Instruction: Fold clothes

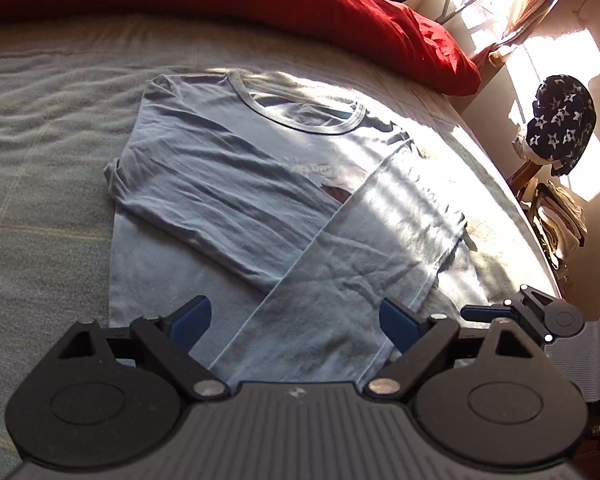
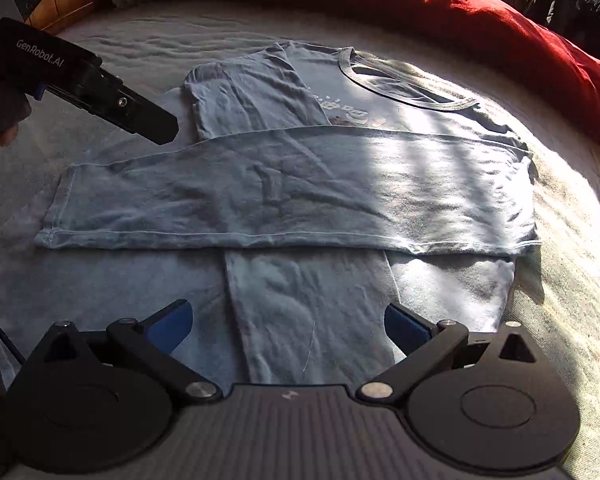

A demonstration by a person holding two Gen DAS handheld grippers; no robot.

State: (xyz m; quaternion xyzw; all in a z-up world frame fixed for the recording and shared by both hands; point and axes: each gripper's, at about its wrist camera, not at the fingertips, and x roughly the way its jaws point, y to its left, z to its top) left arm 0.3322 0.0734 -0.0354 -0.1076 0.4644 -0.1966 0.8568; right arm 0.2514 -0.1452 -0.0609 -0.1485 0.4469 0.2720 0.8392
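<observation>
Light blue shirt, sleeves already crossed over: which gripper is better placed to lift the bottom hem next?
Probably right. The right gripper, open, hangs squarely over the shirt near its hem; the left gripper, also open, sits off toward the shirt's left side.

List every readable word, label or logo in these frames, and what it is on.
"GenRobot.AI": white lettering on the left gripper body, right wrist view.
Pale print on the blue shirt chest: partly covered by the folded sleeve, unreadable.
Nothing else legible.

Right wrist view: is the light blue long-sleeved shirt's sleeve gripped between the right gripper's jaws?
No: the right gripper stands wide open above the light blue long-sleeved shirt, its blue pads touching no cloth.
</observation>
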